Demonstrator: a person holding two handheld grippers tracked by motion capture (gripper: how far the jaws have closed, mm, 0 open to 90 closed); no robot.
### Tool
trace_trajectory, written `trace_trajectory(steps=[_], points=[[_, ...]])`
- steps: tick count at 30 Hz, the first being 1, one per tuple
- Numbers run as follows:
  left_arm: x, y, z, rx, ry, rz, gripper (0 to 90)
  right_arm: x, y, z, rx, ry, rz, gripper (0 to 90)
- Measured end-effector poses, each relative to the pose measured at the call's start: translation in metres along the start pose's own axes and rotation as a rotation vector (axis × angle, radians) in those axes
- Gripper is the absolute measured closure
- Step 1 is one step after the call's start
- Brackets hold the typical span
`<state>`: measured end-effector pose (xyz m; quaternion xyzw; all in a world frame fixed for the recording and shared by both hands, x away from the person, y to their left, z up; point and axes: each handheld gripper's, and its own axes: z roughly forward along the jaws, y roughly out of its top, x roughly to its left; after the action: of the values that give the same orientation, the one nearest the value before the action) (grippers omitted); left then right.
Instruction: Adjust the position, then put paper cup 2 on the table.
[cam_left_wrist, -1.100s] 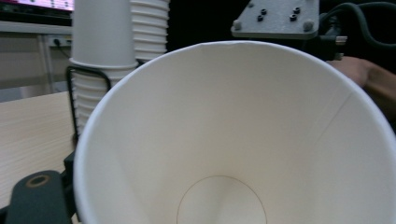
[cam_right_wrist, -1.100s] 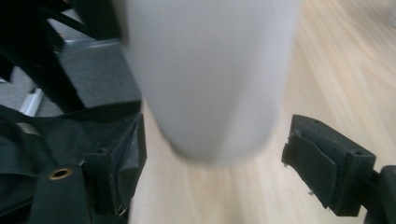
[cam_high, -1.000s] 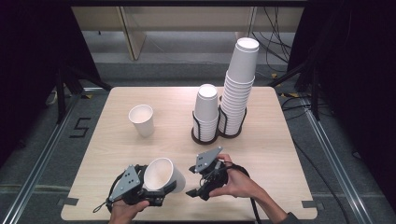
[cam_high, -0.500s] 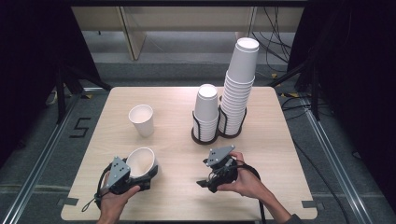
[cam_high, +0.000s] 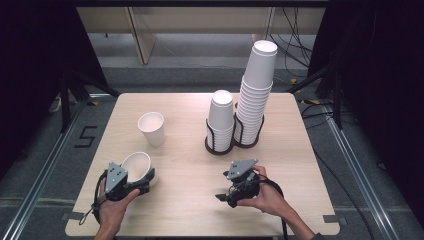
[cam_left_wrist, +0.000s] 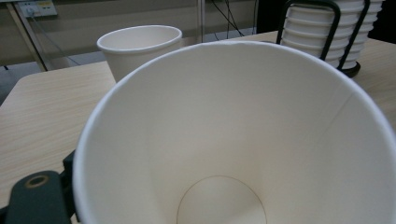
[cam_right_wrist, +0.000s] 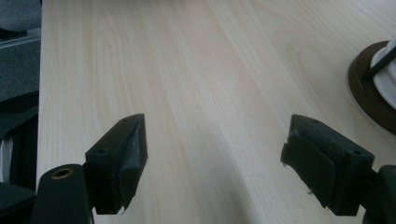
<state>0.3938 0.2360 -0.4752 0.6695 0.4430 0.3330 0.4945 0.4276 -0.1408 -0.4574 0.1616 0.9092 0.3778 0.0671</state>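
High view: left gripper (cam_high: 142, 183) grasps a tilted paper cup (cam_high: 137, 166) at the table's (cam_high: 190, 210) near left. Left gripper view: cup mouth (cam_left_wrist: 233, 140) faces the camera. Right gripper view: right gripper (cam_right_wrist: 212, 161) spread wide, nothing between.

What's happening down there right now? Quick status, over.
Left gripper shut on paper cup, cup tilted, low over table. Right gripper open, jaws bare. Second cup upright just beyond; cup stacks well clear. Over.

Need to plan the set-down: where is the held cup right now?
High view: the cup is in the left claw near the table's front-left corner, tilted, just in front of the upright cup.
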Motion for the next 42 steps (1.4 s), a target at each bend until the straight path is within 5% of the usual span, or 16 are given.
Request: trace_trajectory(steps=[19,42], points=[[0.017,-0.003,0.009,0.026,0.070,-0.026,12.5,0.007,-0.017,-0.005,-0.016,-0.024,0.031,21.4],[0.055,0.009,0.053,0.067,0.143,-0.027,12.1,0.008,-0.028,-0.009,-0.005,-0.040,0.037,21.5]])
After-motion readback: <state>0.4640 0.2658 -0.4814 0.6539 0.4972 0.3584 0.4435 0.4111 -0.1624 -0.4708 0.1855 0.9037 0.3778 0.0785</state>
